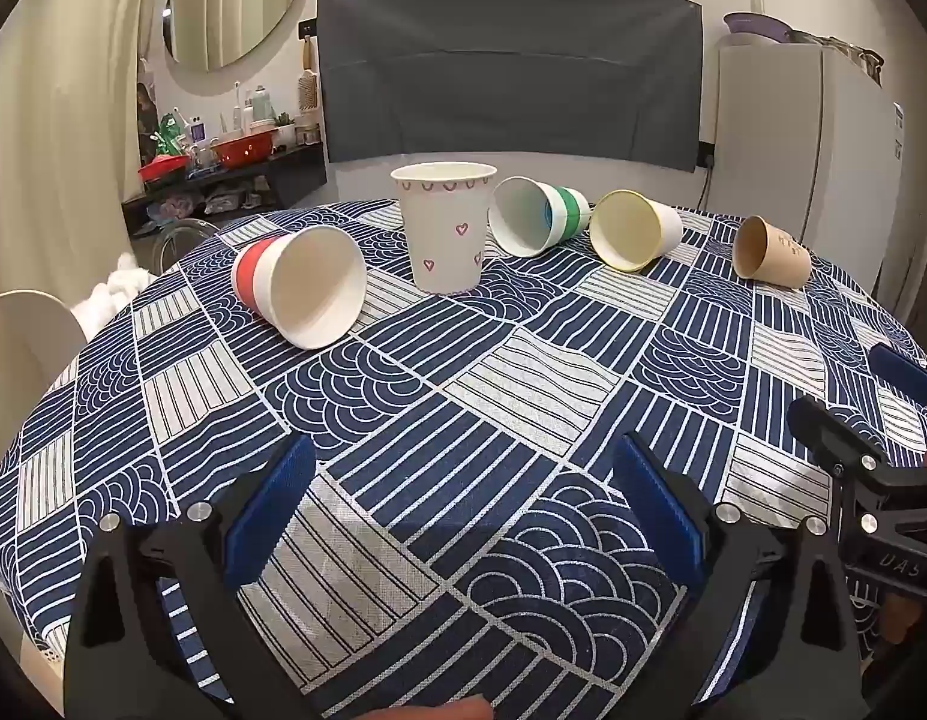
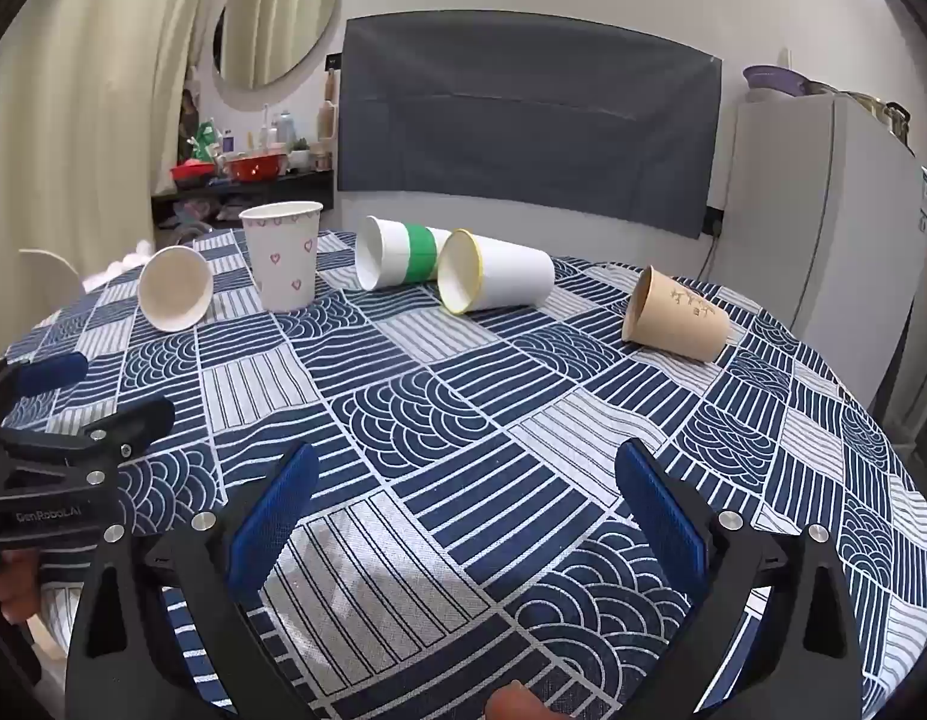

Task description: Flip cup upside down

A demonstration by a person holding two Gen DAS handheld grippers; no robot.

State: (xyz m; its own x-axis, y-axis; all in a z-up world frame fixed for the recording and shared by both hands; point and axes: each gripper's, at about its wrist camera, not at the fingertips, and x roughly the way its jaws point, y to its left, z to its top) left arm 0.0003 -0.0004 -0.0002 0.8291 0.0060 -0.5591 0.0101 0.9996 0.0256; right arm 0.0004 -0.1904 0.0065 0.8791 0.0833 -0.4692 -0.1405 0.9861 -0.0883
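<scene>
From your right wrist view, the red-banded cup (image 2: 175,287) shows only its open mouth; its band and base are hidden behind it. The green-banded cup (image 2: 403,252) has its base tucked behind the yellow-rimmed cup (image 2: 493,279). The writing on the brown cup (image 2: 676,315) is too small to read. The left gripper (image 2: 73,396) is cut off by the left edge there. In your left wrist view, the right gripper (image 1: 871,414) runs off the right edge.

table (image 1: 463,396): upright cup (image 1: 444,228) | four tipped cups (image 1: 634,230) flanking it
</scene>
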